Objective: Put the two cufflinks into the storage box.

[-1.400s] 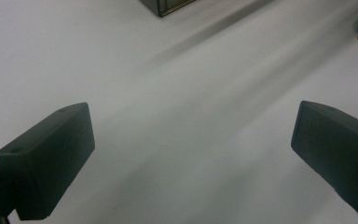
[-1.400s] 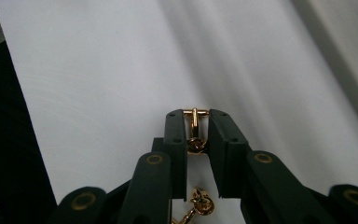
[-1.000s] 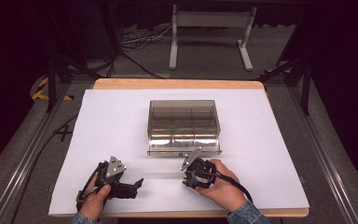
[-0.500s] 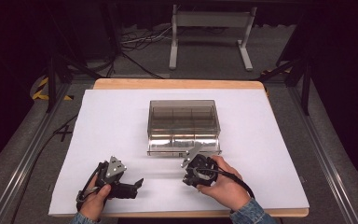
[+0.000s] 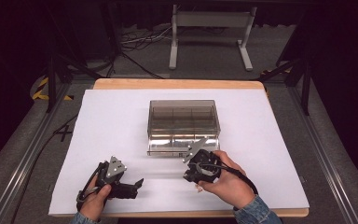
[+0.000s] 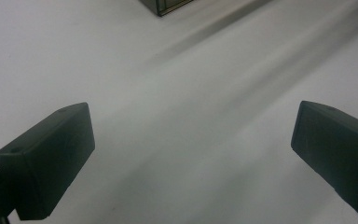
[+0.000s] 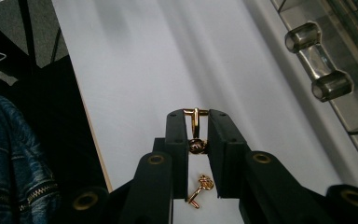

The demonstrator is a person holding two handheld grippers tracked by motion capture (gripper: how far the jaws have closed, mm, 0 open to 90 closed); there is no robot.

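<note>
**Ana:** Gold cufflink (image 7: 196,122), is that what the right gripper (image 7: 196,140) has?

**Ben:** It looks like a cufflink or a small clasp; I can't tell for certain. In the right gripper view it sits pinched between the two black fingers (image 7: 177,140), which stand narrow and pressed on it, its gold bar poking out past their tips.

**Ana:** And the second gold bit?

**Ben:** A matching gold piece (image 7: 199,189) lies on the white sheet (image 7: 135,70), seen through the gap between the fingers, closer to the camera than the held one. In the high view it is a tiny speck (image 5: 197,188) just beside the right hand (image 5: 226,184), near the front edge of the worktop (image 5: 177,84).

**Ana:** What about the left gripper (image 5: 121,184)?

**Ben:** It rests low at the near left of the sheet, in the left hand (image 5: 94,200). Its own view shows its fingers (image 6: 46,158) spread wide, with bare white sheet between them.

**Ana:** Farther out?

**Ben:** A clear plastic box (image 5: 183,122) with compartments sits at the middle of the sheet, just beyond the right gripper. Its drawer front carries a clear handle (image 7: 318,60), plain in the right gripper view. A corner of the box (image 6: 165,5) shows at the top of the left gripper view. Beyond the worktop, a grey metal stand (image 5: 210,32) is on the floor.
</note>
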